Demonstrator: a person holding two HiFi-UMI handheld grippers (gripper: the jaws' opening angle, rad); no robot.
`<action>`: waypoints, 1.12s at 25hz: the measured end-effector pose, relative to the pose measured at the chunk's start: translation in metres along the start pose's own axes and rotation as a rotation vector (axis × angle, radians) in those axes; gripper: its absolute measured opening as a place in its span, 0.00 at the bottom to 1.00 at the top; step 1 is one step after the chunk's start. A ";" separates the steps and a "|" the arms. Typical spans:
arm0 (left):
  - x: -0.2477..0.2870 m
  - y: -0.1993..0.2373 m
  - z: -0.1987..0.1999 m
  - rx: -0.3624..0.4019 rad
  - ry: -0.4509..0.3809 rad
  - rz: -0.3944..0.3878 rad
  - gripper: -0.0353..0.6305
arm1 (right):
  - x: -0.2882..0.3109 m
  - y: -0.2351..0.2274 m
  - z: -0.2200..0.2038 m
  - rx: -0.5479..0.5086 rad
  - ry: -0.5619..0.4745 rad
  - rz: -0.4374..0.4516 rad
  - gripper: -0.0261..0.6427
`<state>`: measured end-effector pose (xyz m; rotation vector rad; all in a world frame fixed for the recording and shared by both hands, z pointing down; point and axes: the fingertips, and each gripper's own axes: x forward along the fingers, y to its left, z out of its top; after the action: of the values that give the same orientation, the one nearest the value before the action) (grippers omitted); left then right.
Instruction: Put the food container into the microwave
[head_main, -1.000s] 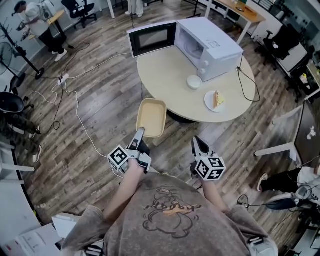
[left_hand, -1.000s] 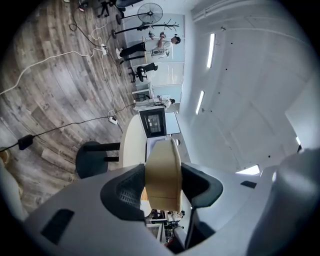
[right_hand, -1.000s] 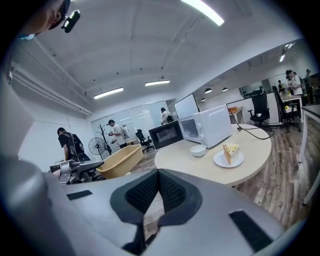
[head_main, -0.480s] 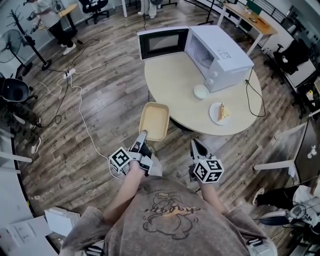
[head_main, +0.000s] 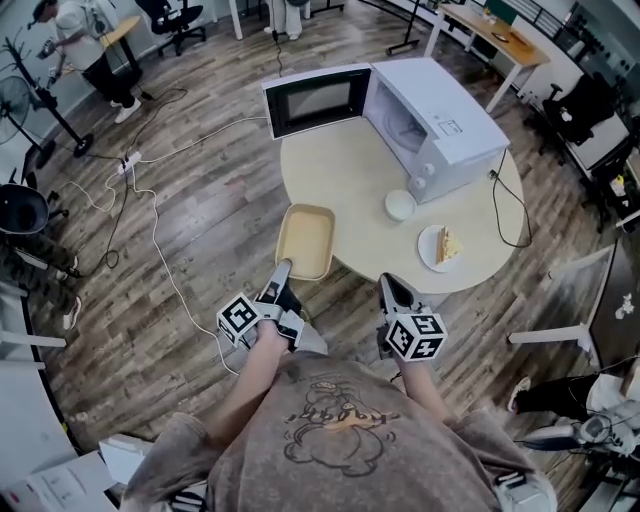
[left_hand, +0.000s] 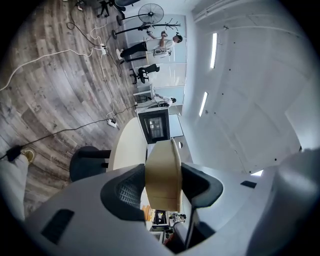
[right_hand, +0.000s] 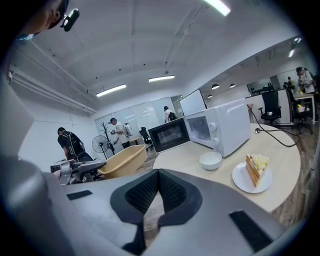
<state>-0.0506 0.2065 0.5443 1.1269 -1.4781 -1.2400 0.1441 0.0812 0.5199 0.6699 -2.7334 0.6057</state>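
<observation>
A beige rectangular food container hangs level at the near left edge of the round table, empty inside. My left gripper is shut on its near rim, which fills the gap between the jaws as the container in the left gripper view. The white microwave stands at the back of the table with its door swung wide open to the left. My right gripper hovers short of the table's near edge, shut on nothing. The container and microwave also show in the right gripper view.
A small white bowl and a plate with a cake slice sit on the table in front of the microwave. Cables trail over the wooden floor at left. Desks, chairs and people stand further off.
The view has shifted as I move towards the table. The container stays held in the left gripper, now overlapping the table's near left edge. The right gripper stays shut.
</observation>
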 end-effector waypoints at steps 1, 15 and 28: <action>0.007 -0.001 0.006 0.000 0.002 0.001 0.40 | 0.007 0.000 0.004 0.002 0.001 -0.001 0.04; 0.103 -0.002 0.072 0.005 0.119 -0.003 0.40 | 0.104 -0.010 0.052 0.031 -0.036 -0.083 0.04; 0.161 -0.003 0.088 0.001 0.198 -0.015 0.40 | 0.131 -0.030 0.073 0.048 -0.046 -0.163 0.04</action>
<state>-0.1687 0.0662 0.5418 1.2257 -1.3241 -1.1041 0.0347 -0.0255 0.5108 0.9180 -2.6795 0.6258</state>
